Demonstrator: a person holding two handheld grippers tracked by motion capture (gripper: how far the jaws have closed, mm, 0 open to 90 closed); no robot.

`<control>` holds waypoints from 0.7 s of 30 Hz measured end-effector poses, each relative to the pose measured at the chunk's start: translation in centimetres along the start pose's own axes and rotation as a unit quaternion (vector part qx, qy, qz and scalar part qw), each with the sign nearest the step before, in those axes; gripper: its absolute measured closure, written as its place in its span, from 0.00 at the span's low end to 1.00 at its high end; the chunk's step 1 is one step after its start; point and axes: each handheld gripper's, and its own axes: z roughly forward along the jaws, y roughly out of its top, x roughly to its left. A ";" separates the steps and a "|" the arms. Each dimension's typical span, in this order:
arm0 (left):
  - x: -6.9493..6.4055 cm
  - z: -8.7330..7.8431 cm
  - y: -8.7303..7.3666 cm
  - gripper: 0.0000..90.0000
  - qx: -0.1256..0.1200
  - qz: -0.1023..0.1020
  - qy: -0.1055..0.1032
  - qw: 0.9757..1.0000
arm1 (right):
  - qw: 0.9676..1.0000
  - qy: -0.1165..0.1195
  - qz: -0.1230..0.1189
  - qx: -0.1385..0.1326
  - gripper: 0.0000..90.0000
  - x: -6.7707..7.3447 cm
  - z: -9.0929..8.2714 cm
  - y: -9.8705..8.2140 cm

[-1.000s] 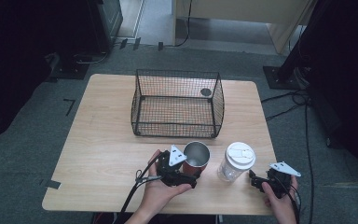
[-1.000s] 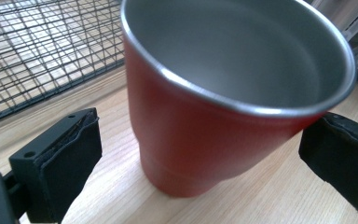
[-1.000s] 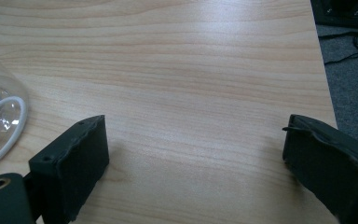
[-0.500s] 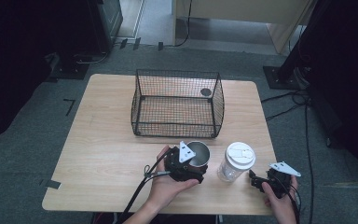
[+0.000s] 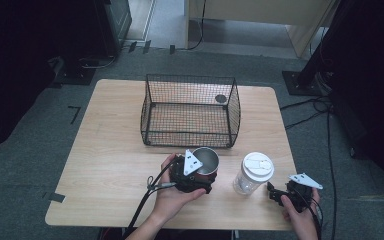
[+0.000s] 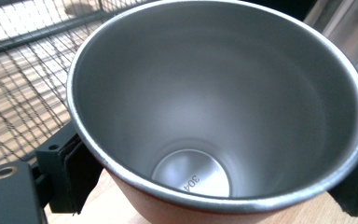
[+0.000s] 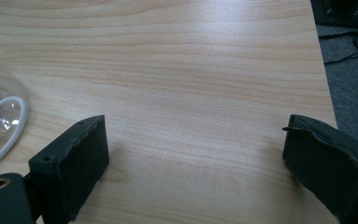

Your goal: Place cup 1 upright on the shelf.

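Observation:
A steel cup [image 5: 206, 161] with a reddish outer wall sits at the table's front middle, just before the wire basket [image 5: 185, 135]. My left gripper [image 5: 202, 170] is shut on it. In the left gripper view the cup's empty inside [image 6: 214, 107] faces the camera, and a black pad [image 6: 74, 172] presses against each side of the cup. To the right stands a clear plastic cup with a white lid [image 5: 252, 172]. My right gripper [image 5: 275, 195] rests low over the table by the front right corner, open, with bare wood between its jaws [image 7: 196, 163]. The clear cup's edge [image 7: 0, 116] lies to its left.
The black wire basket occupies the table's far middle, with a small dark round thing [image 5: 221, 98] in its back right corner. Its mesh [image 6: 18, 70] is close behind the steel cup. The wooden table [image 5: 110, 165] has bare room at left. Cables trail off the front edge.
My left gripper has shifted a little forward toward the basket with the steel cup in it. The right gripper and the lidded cup have stayed put.

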 end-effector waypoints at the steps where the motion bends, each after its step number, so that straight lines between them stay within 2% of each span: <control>1: 0.1 -0.2 0.1 0.09 -0.006 -0.001 0.004 1.000 | 1.000 0.000 0.000 0.000 0.07 0.0 0.0 0.0; 6: 0.8 -1.4 0.6 0.09 -0.032 -0.002 0.034 0.999 | 1.000 0.000 0.000 0.000 0.07 0.0 0.0 0.0; 11: 1.6 -2.5 0.9 0.09 -0.059 -0.006 0.054 0.997 | 1.000 0.000 -0.001 0.000 0.07 0.0 0.0 0.0; 17: 2.5 -3.8 1.5 0.09 -0.089 -0.008 0.075 0.993 | 1.000 0.000 -0.001 0.000 0.07 0.0 0.0 0.0; 21: 3.2 -4.4 1.9 0.09 -0.103 -0.018 0.090 0.990 | 1.000 0.000 0.000 0.000 0.07 0.0 0.0 0.0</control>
